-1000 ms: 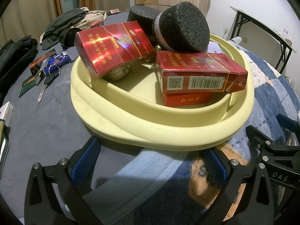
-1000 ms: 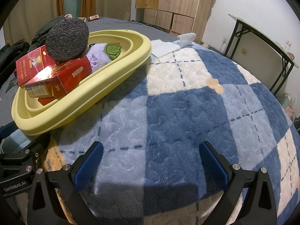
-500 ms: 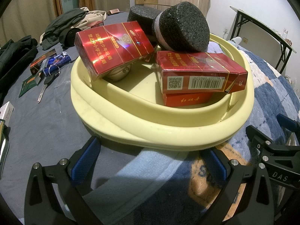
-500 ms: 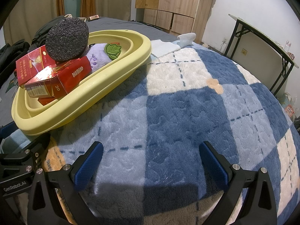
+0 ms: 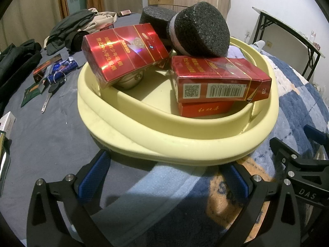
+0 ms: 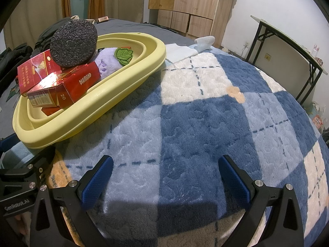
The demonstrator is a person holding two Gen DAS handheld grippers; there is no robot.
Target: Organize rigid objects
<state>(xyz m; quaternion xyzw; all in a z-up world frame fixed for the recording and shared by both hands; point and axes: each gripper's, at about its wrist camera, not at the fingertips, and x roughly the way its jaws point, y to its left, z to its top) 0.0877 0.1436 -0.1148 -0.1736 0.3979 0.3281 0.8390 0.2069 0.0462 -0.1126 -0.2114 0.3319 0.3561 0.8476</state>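
A pale yellow basin (image 5: pixel 185 150) sits on the bed and holds red cigarette boxes (image 5: pixel 218 80), two dark foam discs (image 5: pixel 203 33) and a metal ball (image 5: pixel 131 80). In the right wrist view the basin (image 6: pixel 115 90) is at the left and also holds a purple plush with a green leaf (image 6: pixel 123 55). My left gripper (image 5: pixel 164 177) is open and empty just in front of the basin's near rim. My right gripper (image 6: pixel 164 177) is open and empty over the blue checked blanket (image 6: pixel 205 123), to the right of the basin.
Left of the basin, on the grey sheet, lie a key (image 5: pixel 49 96), a blue wrapper (image 5: pixel 65 65), a small dark box (image 5: pixel 43 70) and dark clothes (image 5: pixel 70 30). A folded white cloth (image 6: pixel 181 49) lies behind the basin. A black folding table (image 6: pixel 287 41) stands at the right wall.
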